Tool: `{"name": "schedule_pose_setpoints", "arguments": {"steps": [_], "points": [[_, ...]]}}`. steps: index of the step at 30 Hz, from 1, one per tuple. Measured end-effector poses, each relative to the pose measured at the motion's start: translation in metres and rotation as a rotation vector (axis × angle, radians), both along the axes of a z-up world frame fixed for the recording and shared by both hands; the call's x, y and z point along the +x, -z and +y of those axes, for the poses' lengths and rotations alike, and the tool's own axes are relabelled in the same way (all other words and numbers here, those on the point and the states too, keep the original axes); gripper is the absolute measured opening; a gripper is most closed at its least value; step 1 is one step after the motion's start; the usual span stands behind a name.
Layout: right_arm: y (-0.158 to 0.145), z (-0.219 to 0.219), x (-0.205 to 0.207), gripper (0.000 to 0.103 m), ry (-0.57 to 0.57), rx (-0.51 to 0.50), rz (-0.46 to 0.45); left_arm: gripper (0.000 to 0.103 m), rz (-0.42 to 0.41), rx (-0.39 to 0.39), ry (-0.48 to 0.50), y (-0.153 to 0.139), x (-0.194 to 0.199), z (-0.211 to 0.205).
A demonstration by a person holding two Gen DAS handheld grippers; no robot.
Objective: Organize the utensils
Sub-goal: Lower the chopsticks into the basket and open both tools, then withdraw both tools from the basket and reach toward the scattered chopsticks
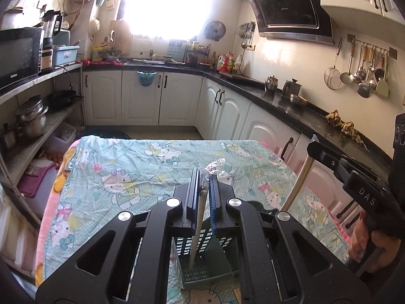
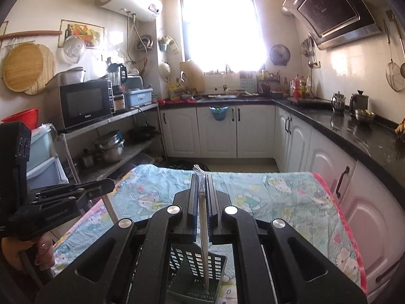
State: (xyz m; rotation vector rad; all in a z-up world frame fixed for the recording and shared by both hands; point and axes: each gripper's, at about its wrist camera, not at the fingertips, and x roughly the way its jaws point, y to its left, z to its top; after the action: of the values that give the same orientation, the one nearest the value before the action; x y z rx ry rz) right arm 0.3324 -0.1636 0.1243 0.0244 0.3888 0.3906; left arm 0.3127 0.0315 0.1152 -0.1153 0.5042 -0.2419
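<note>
Each of the 2 grippers pinches 1 wrapped utensil and holds it over a slotted basket [image 1: 202,250] on the table [image 1: 141,167], which wears a cartoon-cat cloth. The left gripper [image 1: 203,177] clamps a pale stick [image 1: 200,217] whose crinkled clear wrapper sticks out past the fingertips; its lower end reaches down into the basket. The right gripper [image 2: 202,179] has its jaws nearly together around a thin wrapped stick [image 2: 204,243], which also dips into the basket. Whether its pads press the stick cannot be told. A hand [image 1: 364,238] grips the right handle.
</note>
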Motion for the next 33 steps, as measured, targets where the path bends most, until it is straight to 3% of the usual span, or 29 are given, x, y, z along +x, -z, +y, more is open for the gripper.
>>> {"name": "schedule_pose_setpoints", "arguments": {"steps": [2, 6, 10, 12, 15, 23, 33], "points": [[0.002, -0.001, 0.000, 0.034, 0.011, 0.007, 0.006, 0.009, 0.006, 0.003, 0.000, 0.002, 0.000, 0.001], [0.002, -0.005, -0.005, 0.038, 0.021, 0.005, 0.001, 0.031, 0.000, 0.004, -0.009, 0.001, -0.005, 0.004], [-0.001, -0.009, -0.010, 0.052, 0.025, 0.016, 0.002, 0.051, -0.009, 0.006, -0.034, -0.003, -0.012, 0.011], [-0.003, -0.011, -0.013, 0.057, 0.030, 0.014, 0.002, 0.072, -0.019, 0.010, -0.051, -0.006, -0.017, 0.013], [-0.006, -0.013, -0.021, 0.064, 0.036, 0.007, -0.002, 0.090, -0.039, 0.014, -0.088, -0.013, -0.026, 0.020], [-0.016, -0.018, -0.046, 0.075, 0.025, 0.010, -0.019, 0.093, -0.059, 0.009, -0.164, -0.022, -0.050, 0.036], [-0.019, -0.026, -0.075, 0.079, 0.011, 0.017, -0.016, 0.093, -0.063, 0.023, -0.196, -0.017, -0.080, 0.047]]}}
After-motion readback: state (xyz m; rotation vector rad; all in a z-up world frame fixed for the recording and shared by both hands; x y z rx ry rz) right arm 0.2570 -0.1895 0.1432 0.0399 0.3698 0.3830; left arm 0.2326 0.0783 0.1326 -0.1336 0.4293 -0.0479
